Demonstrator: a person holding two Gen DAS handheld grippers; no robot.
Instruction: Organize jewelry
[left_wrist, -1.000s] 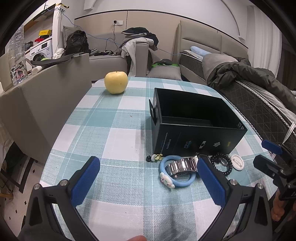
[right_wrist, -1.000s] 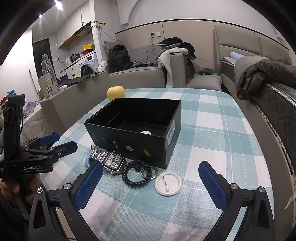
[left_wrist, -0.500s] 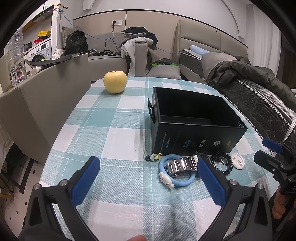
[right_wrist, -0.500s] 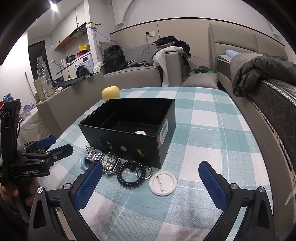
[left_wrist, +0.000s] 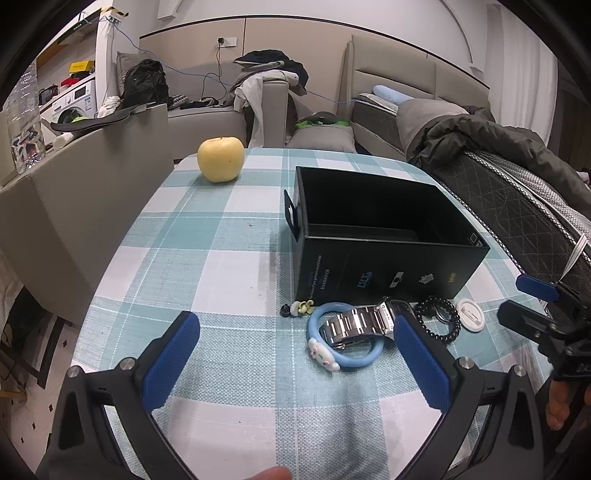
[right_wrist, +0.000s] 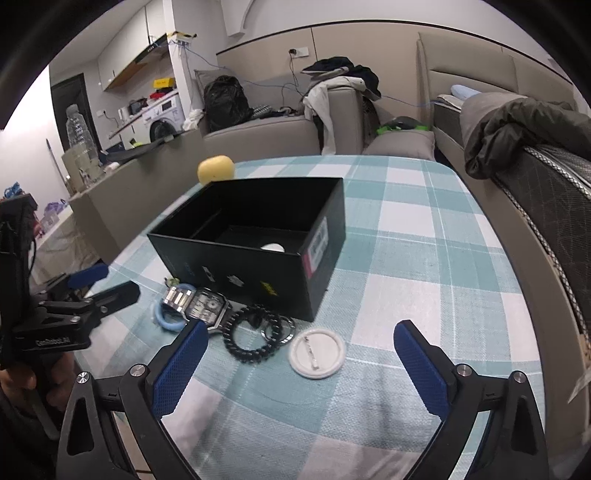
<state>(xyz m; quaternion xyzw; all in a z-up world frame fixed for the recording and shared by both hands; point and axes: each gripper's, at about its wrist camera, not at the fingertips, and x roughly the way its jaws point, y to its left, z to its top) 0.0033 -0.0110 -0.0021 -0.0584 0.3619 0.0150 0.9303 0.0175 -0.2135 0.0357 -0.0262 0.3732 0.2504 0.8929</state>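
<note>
Both the left gripper (left_wrist: 295, 343) and right gripper (right_wrist: 301, 343) hover with fingers spread wide and empty, the silver metal-band watch (right_wrist: 201, 306) lying on the checked tablecloth (right_wrist: 406, 258) beyond them, just before the open black cardboard box (right_wrist: 258, 240).

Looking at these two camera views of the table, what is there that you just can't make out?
- Black box floor: left view, its near wall hides it.
- Pale round thing inside: right view, wall cuts it off.
- Watch readout: too small.
- Small charms: left view, too tiny.

box (left_wrist: 388, 236) floor hidden by near wall — watch (left_wrist: 354, 326) face behind pad
</note>
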